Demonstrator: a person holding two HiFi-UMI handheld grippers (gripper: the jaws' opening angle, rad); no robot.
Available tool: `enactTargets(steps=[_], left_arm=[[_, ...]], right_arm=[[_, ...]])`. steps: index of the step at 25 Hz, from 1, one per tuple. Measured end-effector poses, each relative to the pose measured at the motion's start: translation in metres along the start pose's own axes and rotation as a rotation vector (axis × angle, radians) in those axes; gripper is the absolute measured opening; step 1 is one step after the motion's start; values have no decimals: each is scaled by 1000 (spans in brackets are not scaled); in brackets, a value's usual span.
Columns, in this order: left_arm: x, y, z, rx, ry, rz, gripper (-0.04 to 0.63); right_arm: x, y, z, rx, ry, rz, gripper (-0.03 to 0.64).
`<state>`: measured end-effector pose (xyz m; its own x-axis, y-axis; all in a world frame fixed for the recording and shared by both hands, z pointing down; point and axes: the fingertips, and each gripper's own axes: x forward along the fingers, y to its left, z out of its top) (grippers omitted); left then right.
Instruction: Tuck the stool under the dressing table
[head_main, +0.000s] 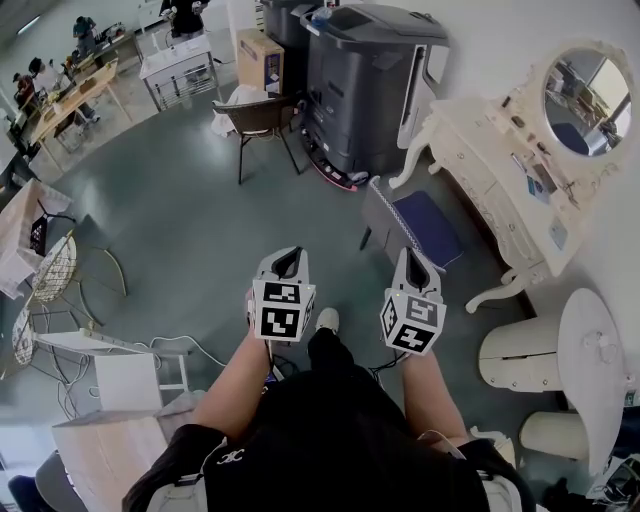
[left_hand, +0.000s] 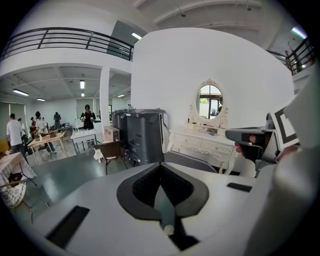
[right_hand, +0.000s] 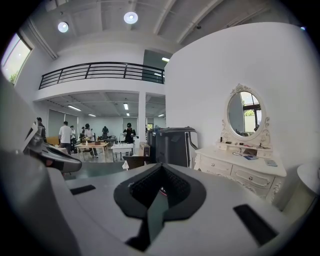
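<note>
- Grey floor (head_main: 200, 230) spreads out below a person facing a white dressing table (head_main: 500, 175) with an oval mirror (head_main: 587, 87).
- Tucking looks not yet begun: the blue-cushioned stool (head_main: 425, 228) stands in the open just beside the table's front, not under it, and the whole push remains.
- Both forearms reach forward; the left gripper (head_main: 289, 262) and right gripper (head_main: 415, 265) hover side by side near the stool, the 2 jaws of each pressed together on nothing.

Floor layout: stool (head_main: 415, 228) and dressing table (head_main: 500, 190).
The stool is standing just left of the dressing table, out from under it; a mirror (head_main: 585, 88) is sitting on top; a chair (head_main: 258, 120) is standing farther back, left of a large cabinet (head_main: 365, 85).
</note>
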<state>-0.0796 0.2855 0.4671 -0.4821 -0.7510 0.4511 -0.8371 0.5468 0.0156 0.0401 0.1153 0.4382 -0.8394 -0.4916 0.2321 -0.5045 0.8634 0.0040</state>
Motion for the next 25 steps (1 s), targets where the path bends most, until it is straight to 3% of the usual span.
enactTargets(steps=[5, 11, 25], left_arm=[[41, 13, 16, 47, 35, -7, 8], [101, 26, 54, 46, 35, -26, 8], [230, -4, 107, 123, 92, -165, 8]], right_arm=[[41, -15, 3, 30, 18, -29, 9], [91, -41, 13, 43, 49, -55, 9], [189, -112, 32, 81, 87, -138, 9]])
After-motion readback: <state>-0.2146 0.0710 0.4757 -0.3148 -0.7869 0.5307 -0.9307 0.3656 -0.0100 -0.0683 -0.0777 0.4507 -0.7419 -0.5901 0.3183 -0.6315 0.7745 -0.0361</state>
